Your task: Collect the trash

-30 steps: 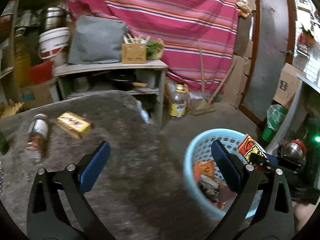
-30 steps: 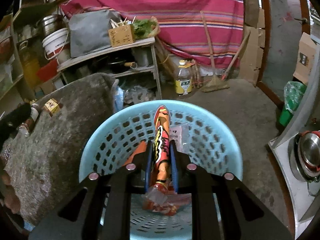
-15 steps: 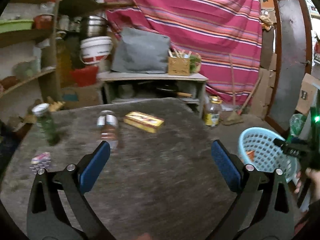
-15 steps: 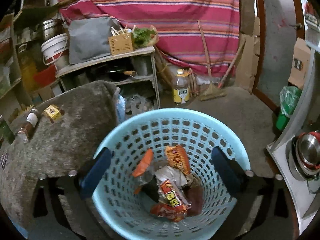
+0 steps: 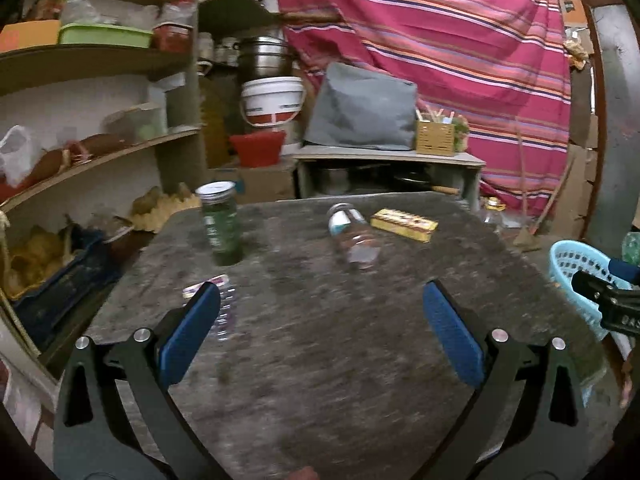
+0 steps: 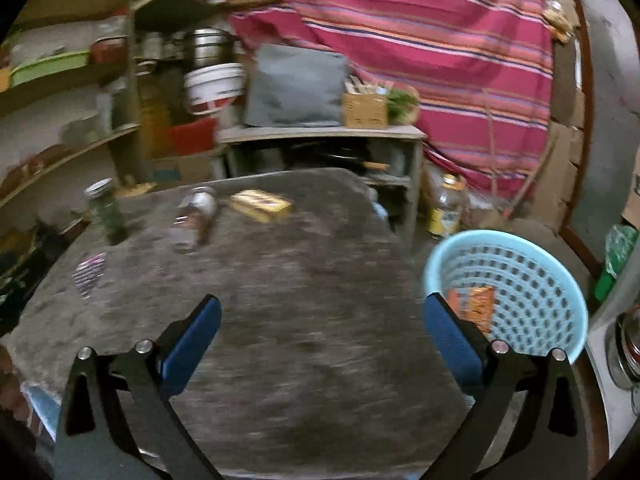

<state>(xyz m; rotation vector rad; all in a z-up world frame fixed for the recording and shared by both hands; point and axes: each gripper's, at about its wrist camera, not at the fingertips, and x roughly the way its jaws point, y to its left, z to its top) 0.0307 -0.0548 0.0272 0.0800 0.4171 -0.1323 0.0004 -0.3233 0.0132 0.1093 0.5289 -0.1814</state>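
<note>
Both fingers' pairs wide, empty, yellow box (image 5: 404, 224) far ahead, basket (image 6: 516, 280) right

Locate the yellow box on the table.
The yellow box lies at the table's far edge, just right of the tipped bottle, in both wrist views.

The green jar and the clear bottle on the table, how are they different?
The green jar stands upright; the clear bottle lies on its side. The jar looks dark green; the bottle is see-through with a label near its cap end. The jar sits further left than the bottle. Both rest on the grey table, untouched, each with a pale cap.
</note>
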